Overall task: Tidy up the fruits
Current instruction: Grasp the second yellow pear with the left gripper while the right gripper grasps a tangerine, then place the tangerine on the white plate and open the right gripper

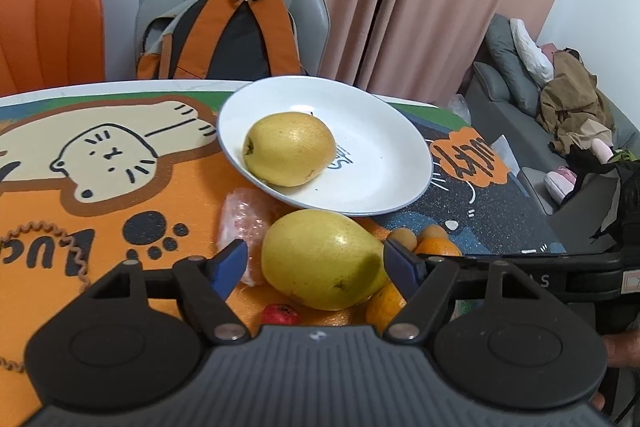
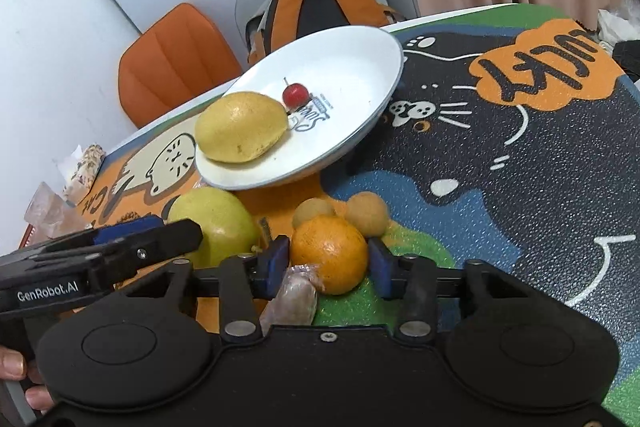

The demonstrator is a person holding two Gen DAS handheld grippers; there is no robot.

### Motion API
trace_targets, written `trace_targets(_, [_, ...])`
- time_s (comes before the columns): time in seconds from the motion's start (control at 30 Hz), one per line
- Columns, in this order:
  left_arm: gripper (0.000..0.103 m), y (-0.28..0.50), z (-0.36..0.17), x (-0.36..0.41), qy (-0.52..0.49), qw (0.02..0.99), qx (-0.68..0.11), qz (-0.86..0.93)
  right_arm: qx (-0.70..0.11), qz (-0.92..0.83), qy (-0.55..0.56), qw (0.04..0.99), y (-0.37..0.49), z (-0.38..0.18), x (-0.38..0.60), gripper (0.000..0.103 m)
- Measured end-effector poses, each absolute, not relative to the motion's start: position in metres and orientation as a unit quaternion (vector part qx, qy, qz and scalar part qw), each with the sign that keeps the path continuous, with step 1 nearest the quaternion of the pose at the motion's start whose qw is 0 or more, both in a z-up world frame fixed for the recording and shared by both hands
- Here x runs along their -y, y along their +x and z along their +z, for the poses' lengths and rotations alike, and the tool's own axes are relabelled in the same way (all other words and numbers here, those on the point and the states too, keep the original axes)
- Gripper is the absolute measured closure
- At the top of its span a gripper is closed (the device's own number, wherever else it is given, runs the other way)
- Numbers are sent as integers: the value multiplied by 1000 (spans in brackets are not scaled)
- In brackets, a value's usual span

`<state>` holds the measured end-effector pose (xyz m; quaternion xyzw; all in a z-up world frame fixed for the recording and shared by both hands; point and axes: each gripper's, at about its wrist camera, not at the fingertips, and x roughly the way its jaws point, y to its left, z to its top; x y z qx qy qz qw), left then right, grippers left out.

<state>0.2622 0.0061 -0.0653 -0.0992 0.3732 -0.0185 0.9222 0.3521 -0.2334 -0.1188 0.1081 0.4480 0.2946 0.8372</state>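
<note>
Jaws of the left gripper [image 1: 314,265] stand spread around a yellow-green pear [image 1: 322,259] at lower centre, while the right gripper [image 2: 329,261] brackets an orange [image 2: 329,254], contact unclear.

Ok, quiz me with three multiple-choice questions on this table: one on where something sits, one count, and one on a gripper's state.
1. The round orange fruit lies: A on the white plate; B on the cartoon mat; C on the grey chair.
2. Small tan round fruits behind it: A one; B two; C four.
3. The left gripper is: A open around the yellow-green pear; B shut empty; C clamping the plate.
Answers: B, it sits on the mat inside the right gripper; B, two show; A, a gap shows beside the pear.
</note>
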Motion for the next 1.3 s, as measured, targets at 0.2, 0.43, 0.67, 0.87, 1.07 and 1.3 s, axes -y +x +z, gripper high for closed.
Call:
trace_targets(0.2, [29, 272, -72, 1, -91, 920, -380, -21, -438, 298, 115, 840, 354, -111, 238, 64])
trace_targets(0.43, [27, 279, -77, 3, -90, 919, -384, -28, -426, 293, 122, 847, 358, -103, 245, 63])
trace_targets(0.67, [27, 286, -88, 5, -104, 909, -402, -43, -413, 296, 121, 853, 358, -94, 247, 63])
trace_targets(0.87, [29, 284, -92, 7, -112, 906, -406, -40, -408, 297, 119, 855, 356, -91, 248, 63])
trace_targets(1.07, [29, 273, -81, -3, -109, 915, -389, -22, -407, 300, 119, 855, 358, -93, 243, 63])
trace_targets(1.3, [29, 263, -61, -19, -108, 922, -371, -6, -395, 312, 123, 855, 365, -85, 229, 63])
